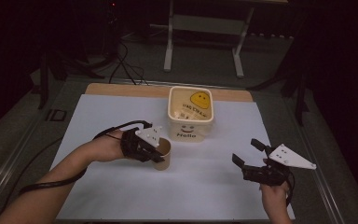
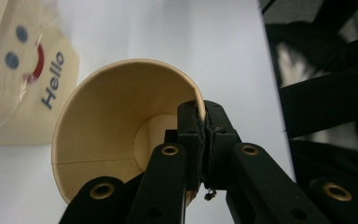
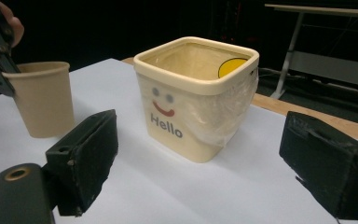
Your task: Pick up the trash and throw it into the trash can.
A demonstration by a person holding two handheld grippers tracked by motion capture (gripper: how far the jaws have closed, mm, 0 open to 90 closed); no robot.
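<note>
A tan paper cup (image 1: pixel 164 154) stands on the white table sheet (image 1: pixel 121 196), just in front of a cream square tub (image 1: pixel 191 112) marked "Hello" with a smiley face. My left gripper (image 1: pixel 157 157) is shut on the cup's rim; in the left gripper view the cup (image 2: pixel 116 126) is empty, and its rim is pinched between the gripper (image 2: pixel 204 133) jaws, one inside and one outside. My right gripper (image 1: pixel 246 154) hangs open over the sheet at the right, nothing in it. In the right gripper view the tub (image 3: pixel 196 98) stands ahead between the wide-apart jaws, with the cup (image 3: pixel 44 100) to its left.
The tub is lined with clear plastic film (image 3: pixel 233 112). A wooden table edge (image 1: pixel 121 89) shows behind the sheet. A metal table frame (image 1: pixel 205 32) and cables (image 1: pixel 126 65) lie on the dark floor beyond.
</note>
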